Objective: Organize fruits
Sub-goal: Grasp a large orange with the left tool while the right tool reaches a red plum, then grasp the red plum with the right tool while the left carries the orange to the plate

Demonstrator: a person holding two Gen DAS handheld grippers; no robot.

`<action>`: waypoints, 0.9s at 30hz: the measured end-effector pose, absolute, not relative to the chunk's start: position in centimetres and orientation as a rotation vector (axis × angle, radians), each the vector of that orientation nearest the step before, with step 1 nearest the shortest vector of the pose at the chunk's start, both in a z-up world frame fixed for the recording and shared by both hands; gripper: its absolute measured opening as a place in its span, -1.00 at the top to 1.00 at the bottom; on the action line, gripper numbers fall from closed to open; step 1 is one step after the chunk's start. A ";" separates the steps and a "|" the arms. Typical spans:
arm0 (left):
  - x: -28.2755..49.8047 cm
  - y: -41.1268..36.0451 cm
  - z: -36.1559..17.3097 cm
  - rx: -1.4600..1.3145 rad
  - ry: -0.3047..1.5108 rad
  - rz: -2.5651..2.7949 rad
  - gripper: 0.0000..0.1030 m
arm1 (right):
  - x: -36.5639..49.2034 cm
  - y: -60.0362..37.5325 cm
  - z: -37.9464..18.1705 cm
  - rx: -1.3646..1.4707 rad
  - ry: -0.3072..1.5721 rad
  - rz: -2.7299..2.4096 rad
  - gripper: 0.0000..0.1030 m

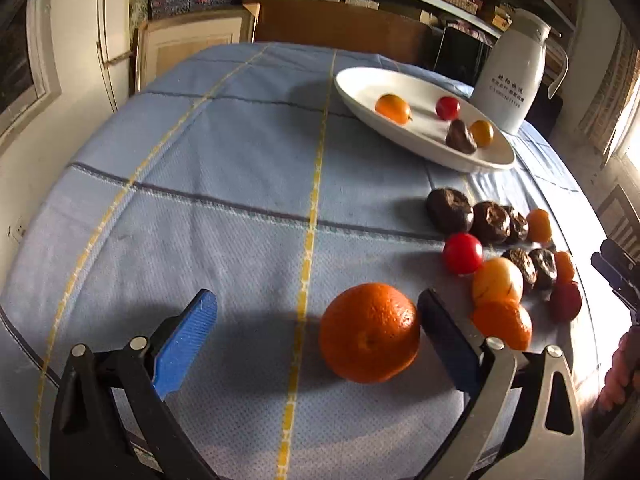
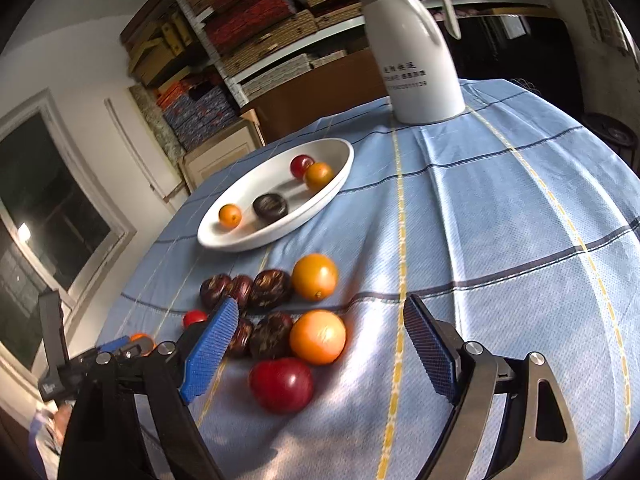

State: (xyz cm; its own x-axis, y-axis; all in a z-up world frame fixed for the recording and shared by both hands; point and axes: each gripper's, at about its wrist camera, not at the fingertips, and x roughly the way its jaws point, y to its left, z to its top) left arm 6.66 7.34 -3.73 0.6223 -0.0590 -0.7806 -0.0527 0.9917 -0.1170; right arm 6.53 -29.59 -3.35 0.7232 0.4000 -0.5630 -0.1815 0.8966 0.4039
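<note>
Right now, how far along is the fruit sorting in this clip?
Early. Four pieces already sit in the white dish: two small orange fruits, a red one and a dark one. In hand: nothing yet; the left gripper is open around the big orange, not clamped. The right gripper hangs open above the loose pile on the tablecloth, about a dozen pieces left.

on the table the plate lies behind the loose fruit, with four fruits in it. the jug stands behind the plate, to its right. nearest, an orange sits left of the fruit cluster, between the left gripper's jaws.
</note>
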 end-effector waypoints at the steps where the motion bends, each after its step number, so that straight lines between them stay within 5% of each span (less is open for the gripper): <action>1: 6.6 7.3 -3.9 -0.135 0.906 -0.010 -0.91 | 6.3 -29.3 -3.4 0.320 0.695 0.336 -0.66; 10: 5.4 5.6 -4.4 -0.061 0.938 -0.055 -0.88 | 5.3 -28.7 -3.5 0.302 0.712 0.390 -0.66; 11: 5.4 5.8 -4.4 -0.071 0.938 -0.060 -0.79 | 5.3 -28.6 -3.5 0.300 0.714 0.393 -0.66; 12: 5.4 6.0 -4.4 -0.087 0.939 -0.068 -0.44 | 5.3 -28.5 -3.5 0.297 0.716 0.395 -0.66; 15: 5.2 6.6 -4.2 -0.122 0.925 -0.076 -0.20 | 5.3 -28.5 -3.5 0.294 0.722 0.400 -0.66; 22: 5.8 6.2 -4.1 -0.139 0.922 -0.113 0.00 | 5.1 -28.0 -3.8 0.288 0.750 0.431 -0.65; 27: 5.7 6.5 -4.1 -0.181 0.915 -0.156 0.11 | 3.9 -26.8 -4.6 0.250 0.802 0.494 -0.13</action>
